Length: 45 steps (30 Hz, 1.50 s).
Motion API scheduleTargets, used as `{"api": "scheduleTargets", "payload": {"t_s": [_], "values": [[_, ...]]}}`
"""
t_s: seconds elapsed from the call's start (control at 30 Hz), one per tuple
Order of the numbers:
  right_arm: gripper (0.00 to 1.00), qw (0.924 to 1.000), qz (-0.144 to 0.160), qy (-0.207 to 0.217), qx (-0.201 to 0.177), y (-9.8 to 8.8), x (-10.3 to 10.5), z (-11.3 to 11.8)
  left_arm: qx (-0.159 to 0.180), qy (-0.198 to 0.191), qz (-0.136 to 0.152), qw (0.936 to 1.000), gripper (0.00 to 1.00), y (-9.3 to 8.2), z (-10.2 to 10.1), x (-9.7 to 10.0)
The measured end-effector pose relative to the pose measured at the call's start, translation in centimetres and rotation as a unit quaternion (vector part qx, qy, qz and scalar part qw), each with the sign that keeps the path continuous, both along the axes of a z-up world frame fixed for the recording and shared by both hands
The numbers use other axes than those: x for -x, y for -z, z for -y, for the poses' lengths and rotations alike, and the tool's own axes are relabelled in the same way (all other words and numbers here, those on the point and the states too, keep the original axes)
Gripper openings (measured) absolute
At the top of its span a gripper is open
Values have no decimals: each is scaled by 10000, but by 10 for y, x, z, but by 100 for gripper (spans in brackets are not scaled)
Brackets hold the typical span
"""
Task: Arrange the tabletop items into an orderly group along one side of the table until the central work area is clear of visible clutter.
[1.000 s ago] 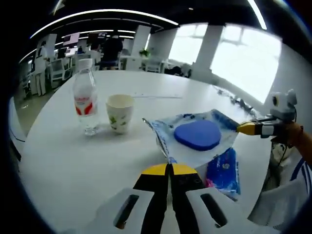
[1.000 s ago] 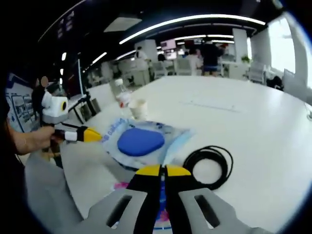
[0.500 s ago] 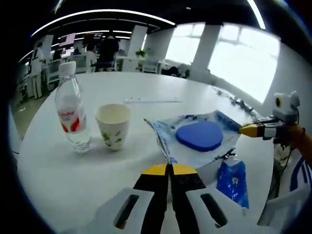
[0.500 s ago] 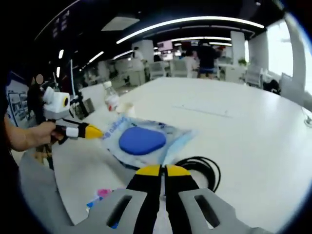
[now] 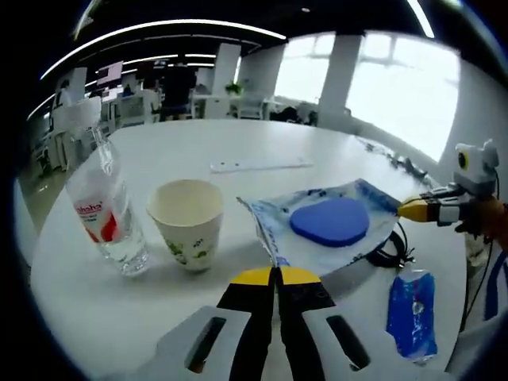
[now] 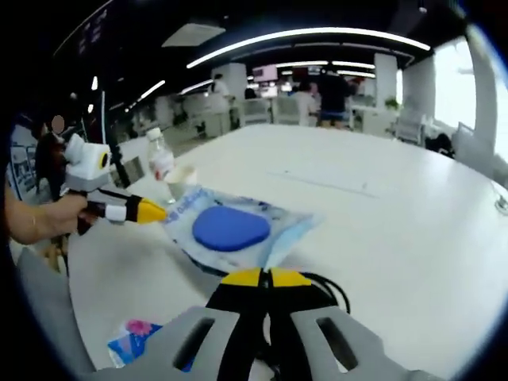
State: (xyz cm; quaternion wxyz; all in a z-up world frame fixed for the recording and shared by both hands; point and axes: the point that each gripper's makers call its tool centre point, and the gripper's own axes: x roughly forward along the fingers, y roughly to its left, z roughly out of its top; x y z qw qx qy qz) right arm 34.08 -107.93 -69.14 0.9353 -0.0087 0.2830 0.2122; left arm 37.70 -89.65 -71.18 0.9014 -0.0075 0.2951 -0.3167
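A clear plastic bag (image 5: 317, 238) with blue print holds a flat blue pad (image 5: 331, 221) and hangs stretched above the white table (image 5: 159, 317). My left gripper (image 5: 275, 271) is shut on its near corner. My right gripper (image 5: 406, 209) pinches the opposite edge. In the right gripper view the bag (image 6: 278, 230) and pad (image 6: 230, 228) lie just past my right gripper (image 6: 270, 278), and my left gripper (image 6: 156, 212) grips the far corner. A water bottle (image 5: 103, 210) and a paper cup (image 5: 186, 224) stand upright to the left.
A blue tissue pack (image 5: 413, 313) lies flat at the right, and a black cable coil (image 5: 393, 254) sits under the bag's right end. A white strip (image 5: 258, 165) lies further back. In the right gripper view the cable (image 6: 321, 287) is beneath my jaws. Office desks and people stand beyond.
Both grippers have carried the bag toward the bottle and cup, which now loom larger. The tissue pack and cable, once partly under the bag, now lie apart from it.
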Motion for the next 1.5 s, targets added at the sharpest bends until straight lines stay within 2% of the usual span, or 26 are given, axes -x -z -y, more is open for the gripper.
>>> {"api": "scheduleTargets", "payload": {"t_s": [0.43,0.57,0.63,0.9,1.23,1.37,1.5], "values": [[0,9998,19,137,-129,16,-24,4,-145,-254,202,9994,0,8,3,-27],[0,9997,23,193,-143,20,-32,9,-114,-298,215,9993,0,12,6,-32],[0,9997,24,192,-135,24,-35,10,-72,-343,311,9989,0,11,7,-35],[0,9997,-11,220,-125,36,-43,12,-97,-512,311,9982,0,23,9,-43],[0,9995,-92,272,-125,51,-50,14,54,-749,277,9968,0,29,11,-49],[0,9990,-112,360,-236,52,-52,15,67,-848,222,9961,0,34,10,-48],[0,9992,-132,355,-99,53,-54,15,19,-859,242,9960,0,37,10,-48]]}}
